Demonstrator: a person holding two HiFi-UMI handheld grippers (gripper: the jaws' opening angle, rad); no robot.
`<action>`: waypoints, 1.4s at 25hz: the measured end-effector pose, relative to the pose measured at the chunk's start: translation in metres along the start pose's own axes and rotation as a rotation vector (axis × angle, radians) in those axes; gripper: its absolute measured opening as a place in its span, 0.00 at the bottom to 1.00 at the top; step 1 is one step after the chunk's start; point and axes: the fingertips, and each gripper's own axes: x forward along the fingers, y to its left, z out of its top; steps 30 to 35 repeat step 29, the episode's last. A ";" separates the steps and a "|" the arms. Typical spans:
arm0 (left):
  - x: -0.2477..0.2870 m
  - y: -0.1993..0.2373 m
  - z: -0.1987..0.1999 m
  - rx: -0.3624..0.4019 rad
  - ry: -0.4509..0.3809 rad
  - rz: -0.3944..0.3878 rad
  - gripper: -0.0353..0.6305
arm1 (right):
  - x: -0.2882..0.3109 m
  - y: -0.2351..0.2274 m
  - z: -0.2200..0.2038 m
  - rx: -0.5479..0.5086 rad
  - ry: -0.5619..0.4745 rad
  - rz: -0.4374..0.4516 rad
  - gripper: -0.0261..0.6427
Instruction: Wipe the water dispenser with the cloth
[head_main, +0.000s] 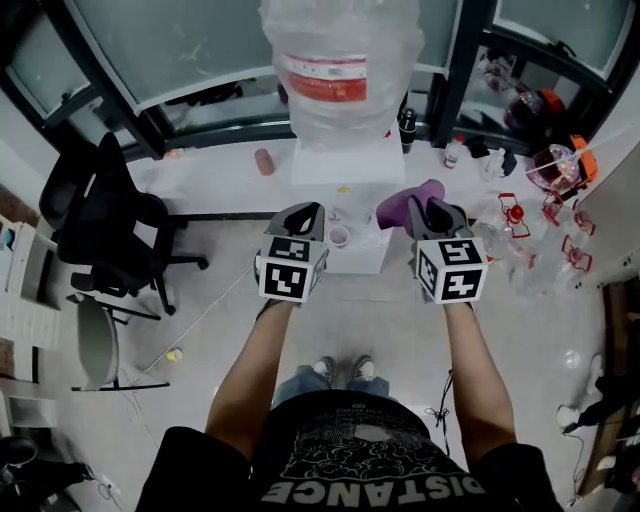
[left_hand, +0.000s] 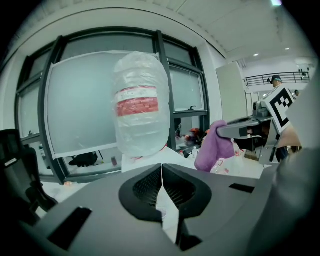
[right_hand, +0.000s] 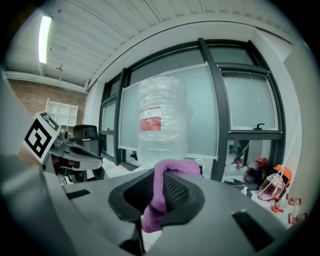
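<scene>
Right gripper is clamped on the purple cloth. The jaws pinch one fold and the rest bunches up past the tips. Left gripper has its jaws pressed together with nothing between them.

Both are held side by side on the near side of the water dispenser. It stands by the far window with a plastic-wrapped bottle on top. From the head view the cloth hangs over the dispenser's right front corner; I can't tell whether it's touching.

My read: this is the approach to the first wipe. To do it well:
- Lead with the bunched cloth, not the jaw tips, so hard plastic doesn't scrape the white casing.
- Keep the clamp firm. It's a narrow pinch, and drag on the surface could pull the cloth out.
- Start on the top shoulder around the bottle base, then go down the front, using long overlapping strokes.
- Stay off the bottle. It sits high and looks easy to rock.
- The left gripper could steady the casing on its left side, or just stay clear of the stroke path.
</scene>
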 end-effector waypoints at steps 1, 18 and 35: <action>-0.002 0.006 0.003 0.000 -0.007 0.003 0.09 | 0.000 0.002 0.003 0.002 -0.004 -0.001 0.09; -0.006 0.045 0.020 0.012 -0.060 -0.052 0.09 | -0.003 0.021 0.032 0.001 -0.052 -0.088 0.09; -0.011 0.042 0.024 0.030 -0.076 -0.092 0.09 | -0.005 0.034 0.034 0.005 -0.060 -0.112 0.09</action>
